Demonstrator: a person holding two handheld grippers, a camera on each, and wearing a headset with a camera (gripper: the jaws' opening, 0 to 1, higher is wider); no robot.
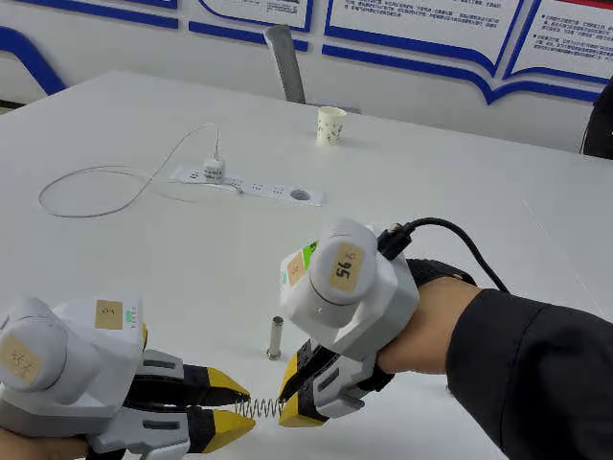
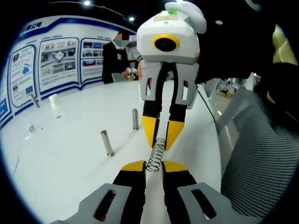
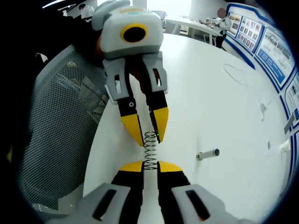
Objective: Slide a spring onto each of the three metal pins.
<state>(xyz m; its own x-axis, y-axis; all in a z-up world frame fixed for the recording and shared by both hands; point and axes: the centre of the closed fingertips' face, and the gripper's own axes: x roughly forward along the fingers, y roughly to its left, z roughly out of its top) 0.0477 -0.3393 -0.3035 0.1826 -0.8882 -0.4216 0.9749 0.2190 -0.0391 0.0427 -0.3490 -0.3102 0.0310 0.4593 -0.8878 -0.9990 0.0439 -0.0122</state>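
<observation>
White counter, with a paper cup (image 1: 330,125) and a power strip (image 1: 251,187) far back. Close in front of me the spring (image 1: 259,408) lies roughly level, its long axis running from the left tool (image 1: 235,410) to the right tool (image 1: 292,395), each clamped on one end. I judge it light, bendy and easily kinked, best pinched gently at the end coils; a bare metal pin (image 1: 276,337) stands upright just behind.

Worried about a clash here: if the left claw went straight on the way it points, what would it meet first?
The spring in its tips, then almost at once the right claw facing it; depth is unclear.
</observation>
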